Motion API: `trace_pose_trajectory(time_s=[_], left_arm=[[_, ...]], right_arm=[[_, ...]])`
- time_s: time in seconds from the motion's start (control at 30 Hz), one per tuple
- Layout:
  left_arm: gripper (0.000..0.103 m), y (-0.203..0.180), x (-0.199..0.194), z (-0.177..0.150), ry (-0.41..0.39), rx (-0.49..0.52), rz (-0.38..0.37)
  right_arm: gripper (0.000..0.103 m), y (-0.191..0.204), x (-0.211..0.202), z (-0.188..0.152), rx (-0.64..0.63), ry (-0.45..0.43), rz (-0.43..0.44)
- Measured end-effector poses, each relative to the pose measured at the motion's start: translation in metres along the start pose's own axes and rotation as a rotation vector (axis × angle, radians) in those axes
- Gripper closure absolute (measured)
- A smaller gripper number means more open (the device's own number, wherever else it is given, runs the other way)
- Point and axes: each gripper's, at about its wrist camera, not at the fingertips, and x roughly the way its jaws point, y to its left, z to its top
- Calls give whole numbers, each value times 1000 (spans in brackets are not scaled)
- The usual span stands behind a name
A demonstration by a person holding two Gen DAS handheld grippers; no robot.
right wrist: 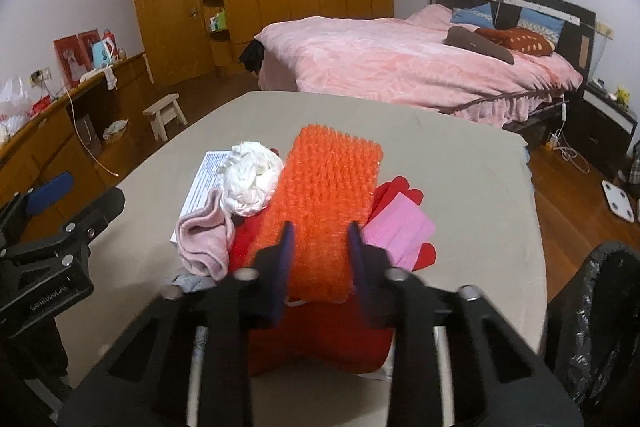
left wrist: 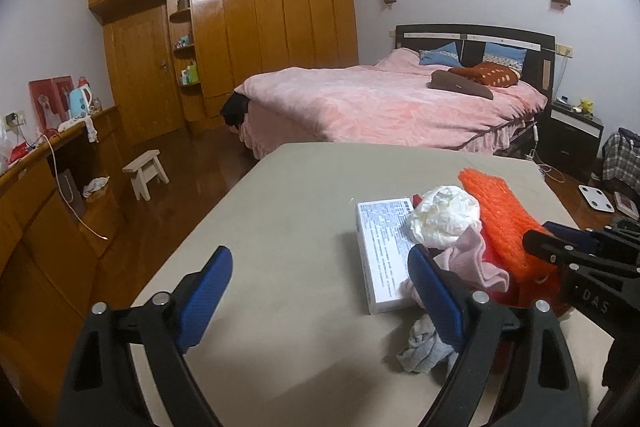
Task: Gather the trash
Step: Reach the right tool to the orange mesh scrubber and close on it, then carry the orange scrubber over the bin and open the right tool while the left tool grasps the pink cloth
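Note:
A pile lies on the beige table: a white printed box, a crumpled white tissue wad, an orange foam net sleeve, a pink cloth, a grey cloth and red fabric. My left gripper is open and empty, its right finger beside the box. In the right wrist view my right gripper stands around the near end of the orange sleeve, jaws narrow on its sides. The tissue wad, pink cloth, a pink packet and red fabric surround it.
A black bin bag stands at the table's right side. A pink bed lies beyond the table, a wooden wardrobe behind. A small white stool and a wooden counter are on the left. A scale lies on the floor.

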Motion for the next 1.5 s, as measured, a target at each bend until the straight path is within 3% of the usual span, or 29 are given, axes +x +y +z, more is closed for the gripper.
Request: trace_pose_trajectory(time_s=[0.3, 0.43, 0.67, 0.73, 0.9, 0.97, 1.13, 1.5], left_arm=[[16, -14, -2, -1, 3, 16, -53], [24, -28, -3, -4, 9, 37, -93], [25, -58, 8, -7, 33, 67, -167], [26, -66, 12, -7, 36, 88, -155], [51, -76, 30, -9, 63, 96, -155], [69, -77, 36, -11, 86, 88, -175], [89, -69, 31, -13, 76, 59, -168], [92, -54, -14, 13, -22, 22, -170]], right_arm=[[90, -13, -21, 6, 27, -54, 31], [90, -23, -31, 11, 47, -80, 37], [90, -37, -34, 7, 62, -78, 18], [90, -41, -33, 6, 71, -76, 15], [90, -44, -32, 3, 79, -70, 16], [90, -46, -32, 2, 82, -68, 18], [90, -45, -36, 2, 86, -73, 23], [90, -43, -67, 13, 90, -138, 47]])
